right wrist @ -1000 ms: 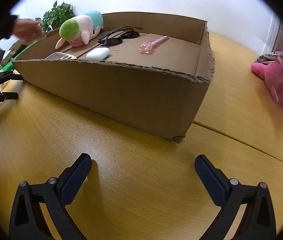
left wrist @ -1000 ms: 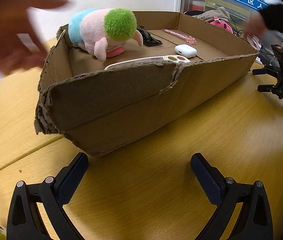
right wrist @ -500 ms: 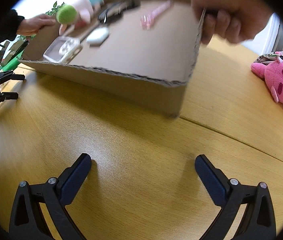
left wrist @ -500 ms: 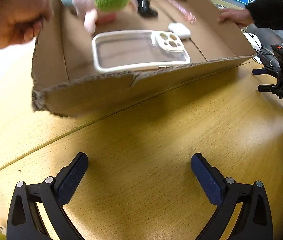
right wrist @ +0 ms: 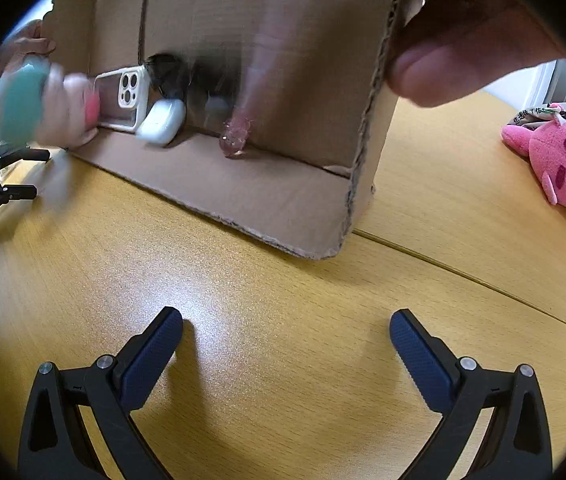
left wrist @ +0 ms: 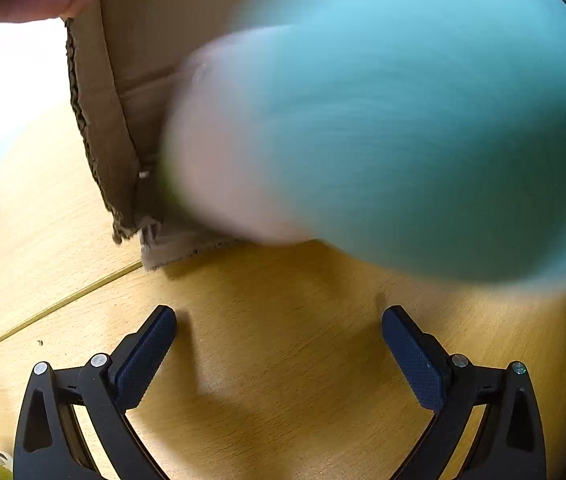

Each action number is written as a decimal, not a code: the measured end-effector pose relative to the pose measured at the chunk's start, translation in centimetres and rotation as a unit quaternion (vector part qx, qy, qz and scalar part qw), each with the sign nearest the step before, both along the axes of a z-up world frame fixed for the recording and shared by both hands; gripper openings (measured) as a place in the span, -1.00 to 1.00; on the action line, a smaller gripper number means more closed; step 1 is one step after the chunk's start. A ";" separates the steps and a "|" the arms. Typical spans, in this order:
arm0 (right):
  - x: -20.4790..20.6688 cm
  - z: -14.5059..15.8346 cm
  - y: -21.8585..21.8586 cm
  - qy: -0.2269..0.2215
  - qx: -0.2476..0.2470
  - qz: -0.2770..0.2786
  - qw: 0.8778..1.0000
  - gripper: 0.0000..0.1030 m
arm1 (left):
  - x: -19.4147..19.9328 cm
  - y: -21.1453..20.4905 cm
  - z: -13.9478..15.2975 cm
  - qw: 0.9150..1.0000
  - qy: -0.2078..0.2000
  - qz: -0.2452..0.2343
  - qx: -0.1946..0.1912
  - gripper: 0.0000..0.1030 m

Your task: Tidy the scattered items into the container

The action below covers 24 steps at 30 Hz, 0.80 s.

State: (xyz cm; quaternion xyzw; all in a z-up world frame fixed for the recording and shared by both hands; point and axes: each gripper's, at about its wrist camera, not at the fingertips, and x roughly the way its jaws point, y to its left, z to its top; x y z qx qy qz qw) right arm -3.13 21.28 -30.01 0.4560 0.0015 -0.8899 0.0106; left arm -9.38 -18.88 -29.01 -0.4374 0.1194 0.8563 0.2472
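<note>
Left gripper (left wrist: 279, 338): jaws wide, empty, low over the table (left wrist: 283, 380). Right gripper (right wrist: 285, 340): jaws wide, empty, low over the table. Box (right wrist: 267, 184): cardboard, beyond both grippers, tipped steeply up on its near wall, gripped at either end by bare hands (right wrist: 455, 56). Contents, gathered at the box's lower edge: phone case (right wrist: 123, 100), white earbud case (right wrist: 163, 122), dark object, blurred, possibly glasses (right wrist: 171, 76), pink wand (right wrist: 239, 136). Plush (left wrist: 403, 140): teal and pink, motion-blurred, at the box's left end and apparently spilling over the rim; whether it is in or out cannot be told. Pink toy (right wrist: 555, 164): on the table, well right of the box. Progress, as judged: tidying not begun; contents are being tipped out, nothing gripped, every item left to collect.
</note>
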 end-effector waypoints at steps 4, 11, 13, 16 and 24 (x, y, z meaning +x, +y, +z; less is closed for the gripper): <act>-0.2 0.2 0.1 0.000 0.000 0.000 1.000 1.00 | -0.1 -0.1 0.0 1.000 0.000 0.000 0.000 1.00; -0.2 0.1 0.0 0.000 0.000 -0.001 1.000 1.00 | -0.2 -0.2 0.0 1.000 0.000 0.000 0.000 1.00; -0.2 0.1 0.0 0.000 0.000 -0.001 1.000 1.00 | -0.2 -0.2 0.0 1.000 0.000 0.001 0.000 1.00; -0.2 0.1 0.0 0.000 0.000 -0.001 1.000 1.00 | -0.2 -0.2 0.0 1.000 0.000 0.001 0.000 1.00; -0.2 0.0 -0.1 0.000 0.000 -0.002 1.000 1.00 | -0.3 -0.2 0.1 1.000 0.000 0.000 0.000 1.00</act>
